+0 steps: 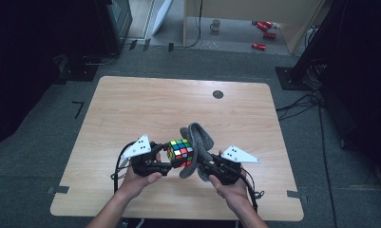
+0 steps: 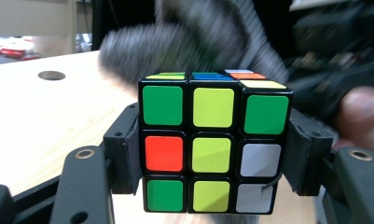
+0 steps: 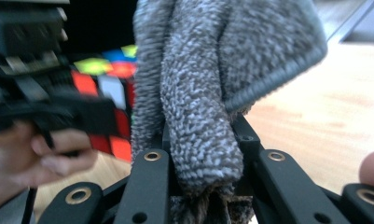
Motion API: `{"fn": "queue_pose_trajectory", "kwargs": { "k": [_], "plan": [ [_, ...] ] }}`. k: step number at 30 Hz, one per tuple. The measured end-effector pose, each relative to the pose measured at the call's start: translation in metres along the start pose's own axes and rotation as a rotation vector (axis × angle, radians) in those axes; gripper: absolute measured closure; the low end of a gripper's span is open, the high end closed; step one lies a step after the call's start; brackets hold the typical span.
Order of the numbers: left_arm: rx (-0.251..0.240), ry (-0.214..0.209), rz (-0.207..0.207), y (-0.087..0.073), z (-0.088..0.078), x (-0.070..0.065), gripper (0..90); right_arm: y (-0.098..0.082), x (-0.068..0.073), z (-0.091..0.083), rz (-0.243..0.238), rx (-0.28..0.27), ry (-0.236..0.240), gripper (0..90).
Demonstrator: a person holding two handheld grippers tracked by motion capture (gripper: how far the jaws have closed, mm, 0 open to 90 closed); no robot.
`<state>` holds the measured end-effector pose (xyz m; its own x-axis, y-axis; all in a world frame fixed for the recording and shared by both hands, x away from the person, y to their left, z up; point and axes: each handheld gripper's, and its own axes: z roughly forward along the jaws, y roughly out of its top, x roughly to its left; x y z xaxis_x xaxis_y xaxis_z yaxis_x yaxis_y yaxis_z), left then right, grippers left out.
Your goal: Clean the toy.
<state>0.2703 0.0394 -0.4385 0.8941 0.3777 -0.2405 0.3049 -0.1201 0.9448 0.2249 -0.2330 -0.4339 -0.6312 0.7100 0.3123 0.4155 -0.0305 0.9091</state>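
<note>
Grey cloth [image 3: 198,107] is pinched in the closed jaws of the right gripper [image 1: 208,167], pressed against the cube [image 1: 180,153] for wiping; the left gripper [image 1: 165,166] jaws clamp the cube steady above the surface [image 1: 131,109]

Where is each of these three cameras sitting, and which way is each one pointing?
High view: above the person's side, looking forward and down on the table; both forearms show.
Left gripper view: rides the left gripper, looking along its fingers clamped on the puzzle cube.
Right gripper view: rides the right gripper, looking along its fingers at the pinched grey cloth.
All three share cube and cloth.
</note>
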Motion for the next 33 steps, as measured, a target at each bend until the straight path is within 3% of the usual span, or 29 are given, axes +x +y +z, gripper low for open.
{"fn": "queue_pose_trajectory", "kwargs": {
  "k": [3,5,6,10,13,14,16,20,22,25,27,30,32,33],
  "plan": [
    [-0.021,0.008,0.001,0.003,-0.002,-0.002,35.3,-0.004,-0.002,0.000,0.006,-0.013,0.010,73.8],
    [-0.052,0.007,-0.017,0.007,-0.005,-0.002,35.3,-0.020,0.000,0.014,0.022,0.047,0.004,73.8],
    [-0.059,0.012,-0.024,0.008,-0.007,-0.002,35.3,-0.020,0.000,0.014,0.022,0.047,0.004,73.8],
    [-0.079,0.042,-0.047,0.009,-0.008,0.000,35.2,-0.035,0.013,0.030,0.054,0.102,0.074,73.7],
    [-0.084,0.052,-0.074,0.009,-0.007,0.001,35.3,-0.035,0.017,0.032,0.064,0.102,0.105,73.7],
    [-0.085,0.052,-0.077,0.008,-0.006,0.001,35.3,-0.034,0.020,0.032,0.070,0.103,0.135,73.7],
    [-0.075,0.055,-0.072,0.007,-0.003,-0.001,35.3,-0.034,0.022,0.033,0.064,0.107,0.148,73.6],
    [-0.067,0.067,-0.041,0.006,0.000,-0.005,35.3,-0.035,0.021,0.033,0.071,0.096,0.141,73.6],
    [-0.083,0.064,-0.047,0.008,-0.002,-0.005,35.3,-0.034,0.019,0.032,0.079,0.088,0.135,73.6],
    [-0.097,0.059,-0.051,0.009,-0.005,-0.004,35.3,-0.030,0.003,0.023,0.142,0.018,0.051,73.8],
    [-0.088,0.064,-0.045,0.008,-0.003,-0.006,35.3,-0.030,0.001,0.022,0.146,0.013,0.038,73.8],
    [-0.088,0.059,-0.046,0.007,0.001,-0.008,35.3,-0.033,0.010,0.026,0.126,0.040,0.052,73.6],
    [-0.078,0.056,-0.038,0.006,0.003,-0.010,35.3,-0.036,0.026,0.032,0.083,0.067,0.108,73.5],
    [-0.073,0.059,-0.029,0.006,0.004,-0.011,35.3,-0.036,0.026,0.032,0.083,0.067,0.108,73.5]
  ]
}}
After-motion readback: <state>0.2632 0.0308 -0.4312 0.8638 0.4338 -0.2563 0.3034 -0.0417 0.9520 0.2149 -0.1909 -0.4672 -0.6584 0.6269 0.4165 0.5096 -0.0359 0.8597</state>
